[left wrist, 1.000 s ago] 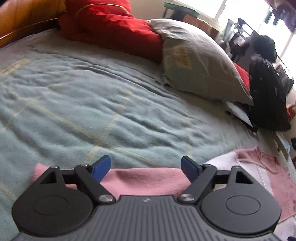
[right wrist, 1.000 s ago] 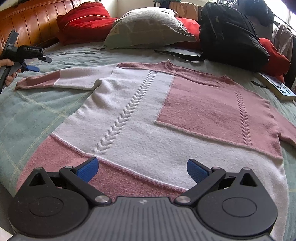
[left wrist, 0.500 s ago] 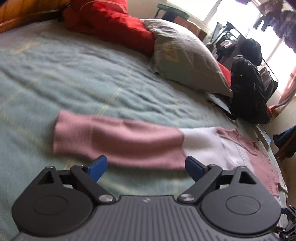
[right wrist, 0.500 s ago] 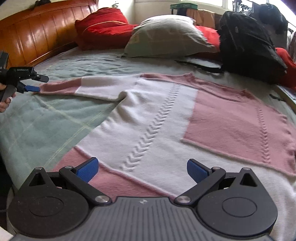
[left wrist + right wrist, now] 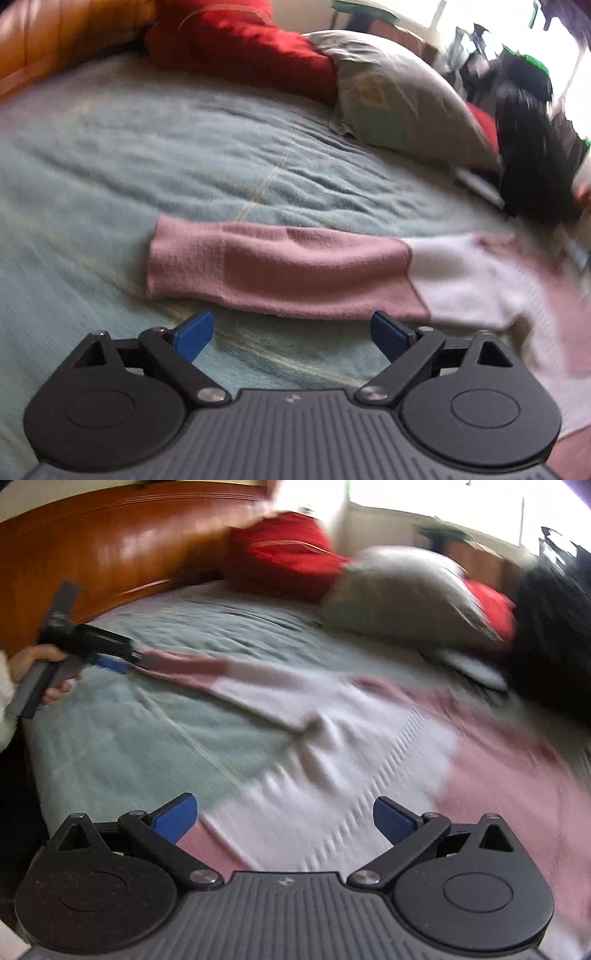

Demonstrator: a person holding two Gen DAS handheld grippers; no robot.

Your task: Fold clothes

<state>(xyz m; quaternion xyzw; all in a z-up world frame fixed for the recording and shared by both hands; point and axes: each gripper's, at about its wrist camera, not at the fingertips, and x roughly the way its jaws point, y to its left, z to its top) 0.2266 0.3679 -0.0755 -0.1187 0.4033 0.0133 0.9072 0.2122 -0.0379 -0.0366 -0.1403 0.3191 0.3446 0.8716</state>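
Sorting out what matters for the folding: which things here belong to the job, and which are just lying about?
Job: sweater, its sleeve, left gripper, right gripper.
Lying about: red pillow, grey pillow, black backpack, blanket, headboard.

A: What colours is the sweater (image 5: 369, 746)?

B: Pink and white blocks, with a raised cable stitch down the white. Its sleeve (image 5: 280, 273) is pink toward the cuff, white toward the shoulder.

A: And the blanket (image 5: 147, 155)?

B: Pale blue-green, crossed by thin cream lines.

A: At the far side?

B: A red cushion (image 5: 284, 554), a grey pillow (image 5: 402, 594) right of it, a black backpack (image 5: 554, 642) far right, a glossy orange-brown headboard (image 5: 110, 554).

A: The gripper pads (image 5: 173, 818)?

B: Blue, on black arms.
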